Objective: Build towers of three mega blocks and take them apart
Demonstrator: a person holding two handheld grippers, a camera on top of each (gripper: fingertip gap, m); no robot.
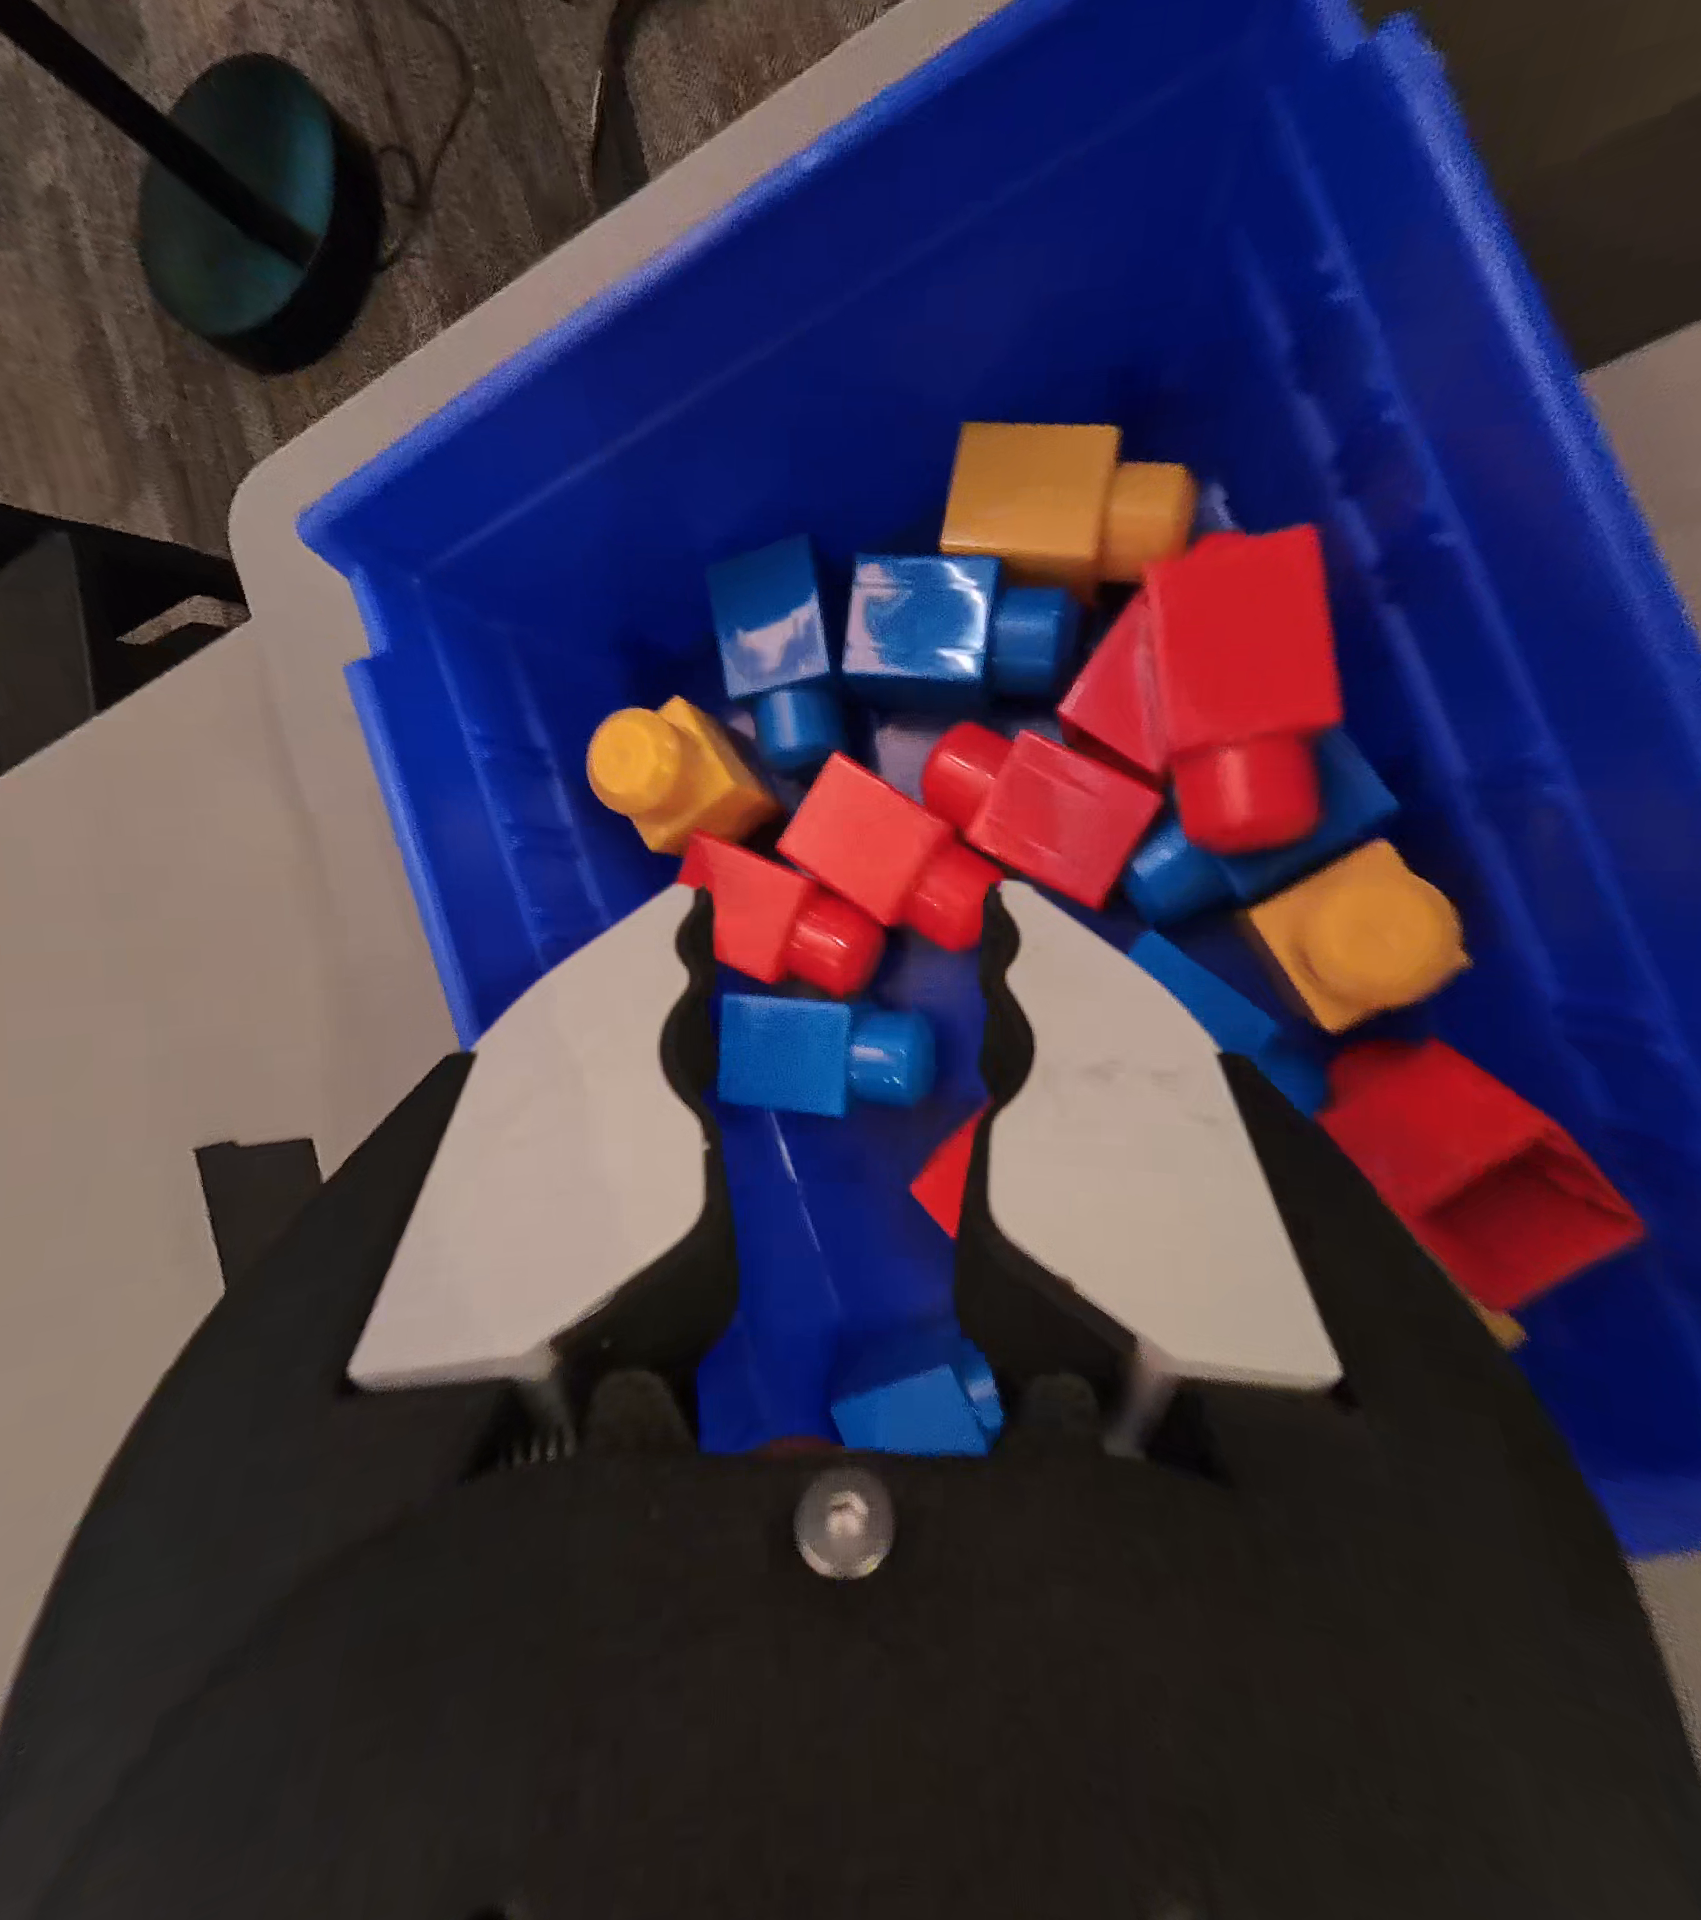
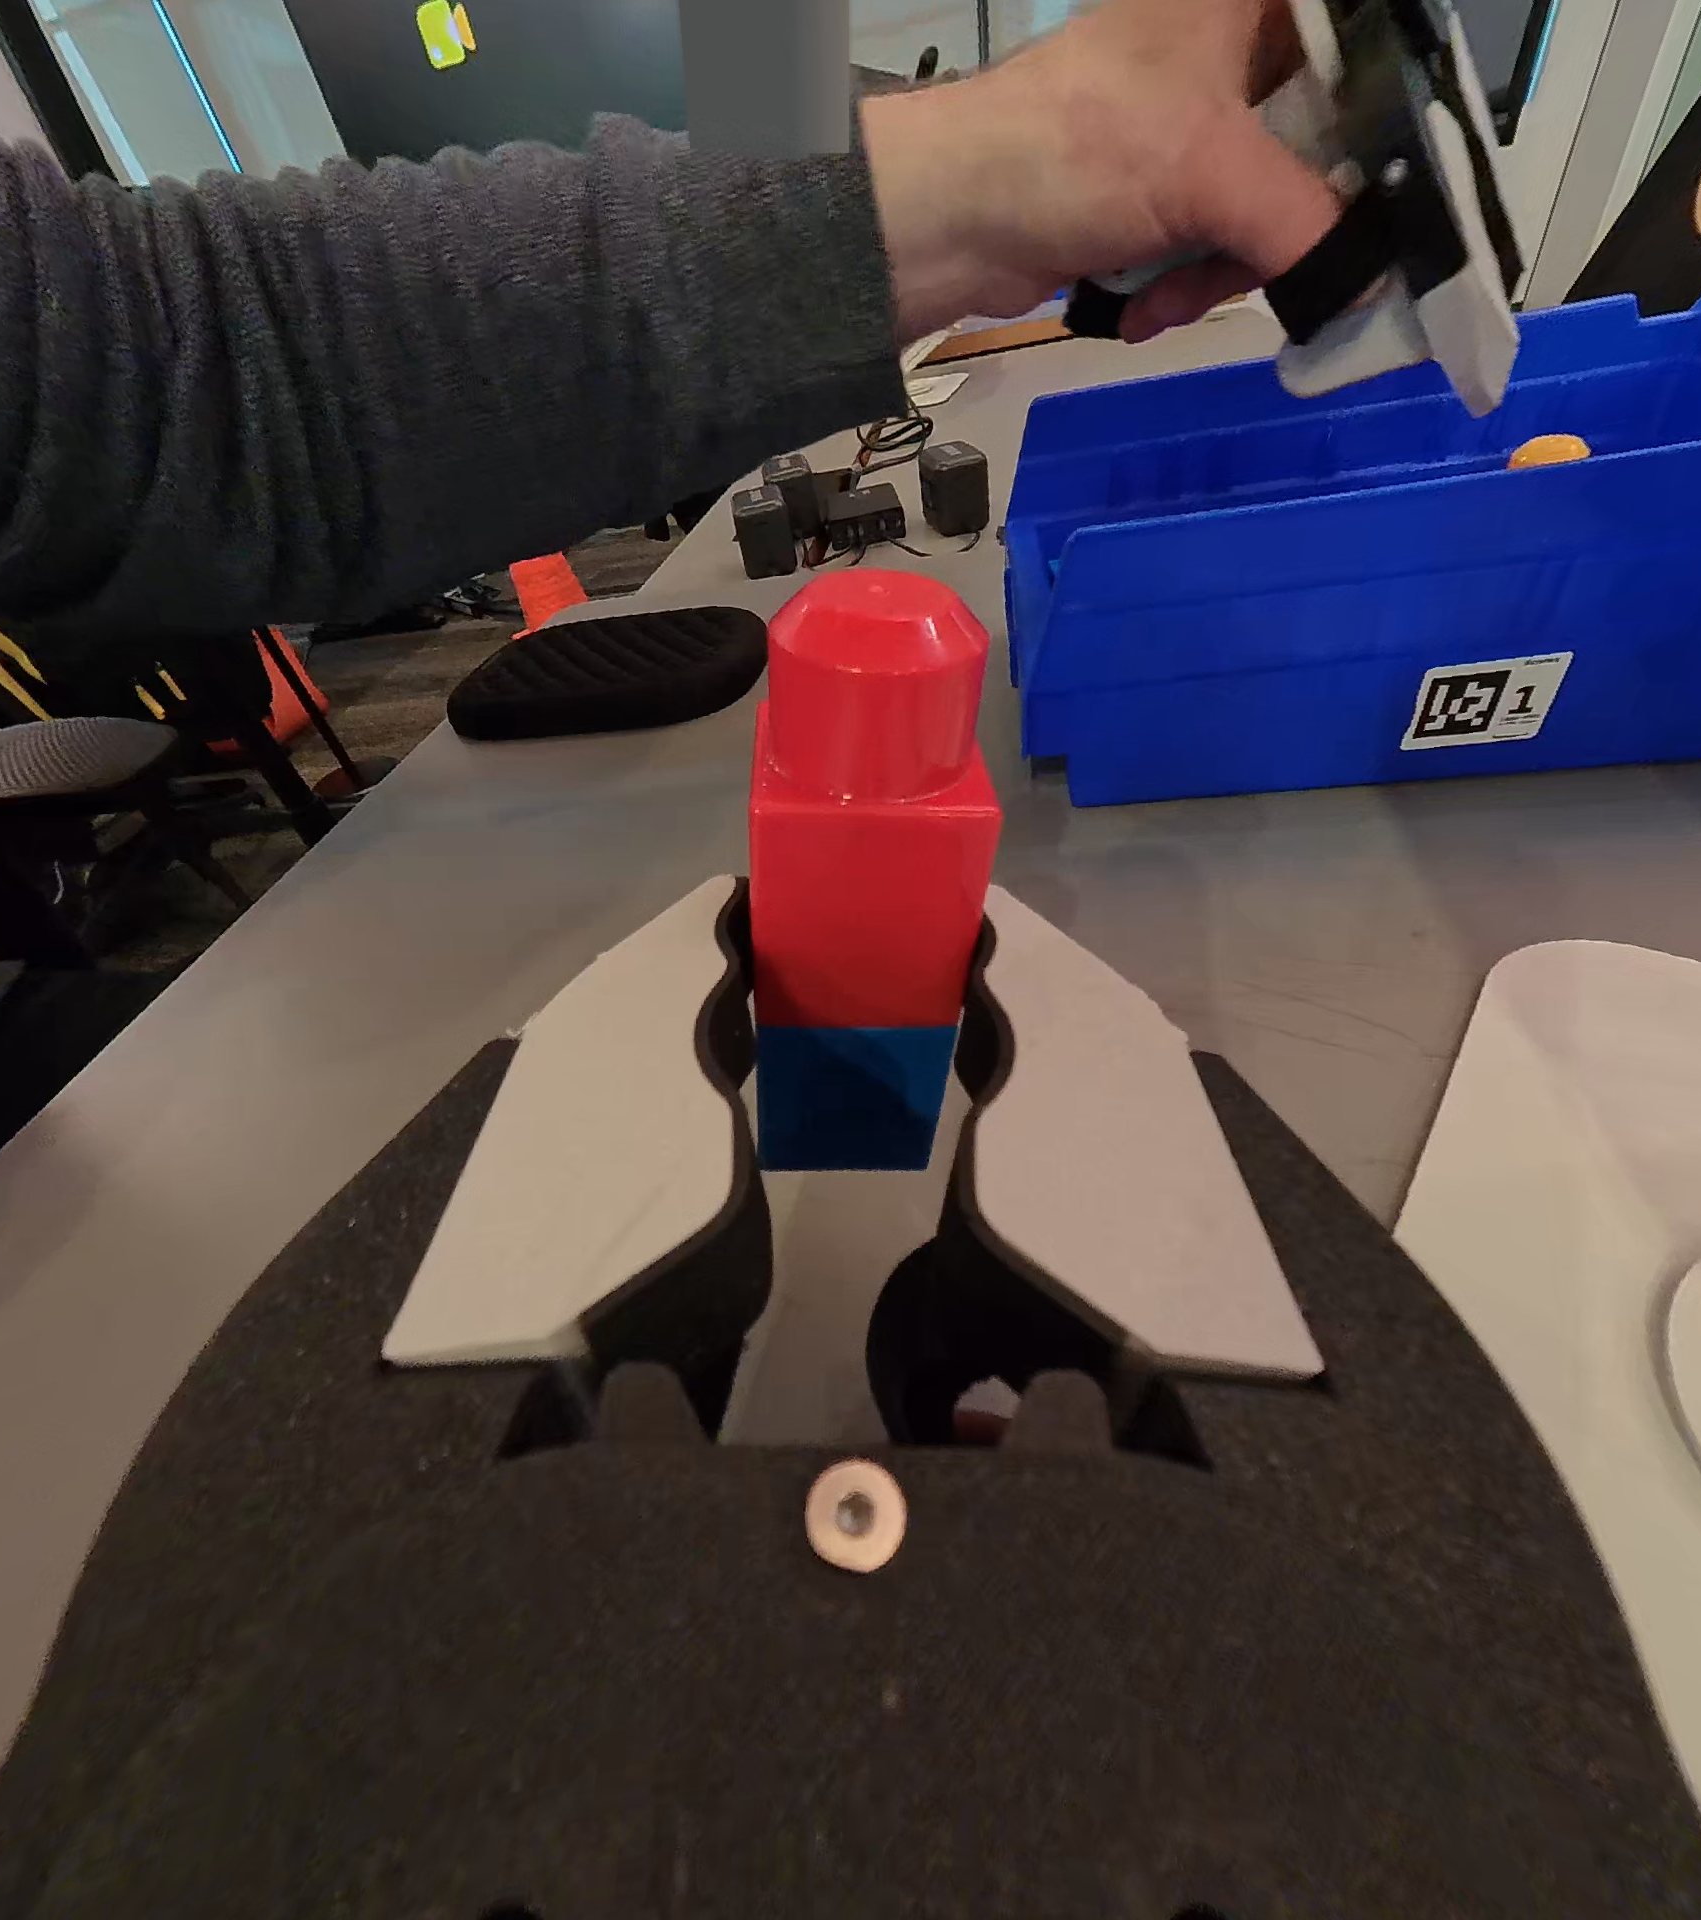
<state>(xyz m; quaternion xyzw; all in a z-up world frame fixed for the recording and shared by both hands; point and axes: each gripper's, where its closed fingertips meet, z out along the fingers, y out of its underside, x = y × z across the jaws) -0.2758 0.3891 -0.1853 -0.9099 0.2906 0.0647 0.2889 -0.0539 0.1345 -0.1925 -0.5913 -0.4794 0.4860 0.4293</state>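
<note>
Red-on-blue stack, two blocks: red mega block [image 2: 872, 831], stud up, seated on blue mega block [image 2: 851, 1096], standing upright on the grey table [image 2: 410, 935]. Right gripper [image 2: 865, 951] clamped on this stack; both wavy black pads press the lower sides of the red block and reach down to the seam with the blue one.

Blue plastic bin [image 1: 929, 312], on the same table, at 2 o'clock from the stack in the right wrist view; a white coded sticker [image 2: 1480, 698] on its front wall. Contents: loose mega blocks in red, blue and yellow, heaped toward the 1 o'clock side in the left wrist view, most lying on their sides.

Left gripper [image 1: 841, 935], held in a person's hand [image 2: 1085, 197] with a dark grey sleeve [image 2: 358, 364], poised over the bin. Jaws parted wide, gripping nothing. Between its fingers show a small red block [image 1: 789, 925] near the tips and a blue block [image 1: 810, 1055] just below it; contact with either cannot be told through the blur.

Other items: black padded rest [image 2: 607, 670] at 11 o'clock from the stack; small dark modules with cables [image 2: 856, 509] beyond it.
</note>
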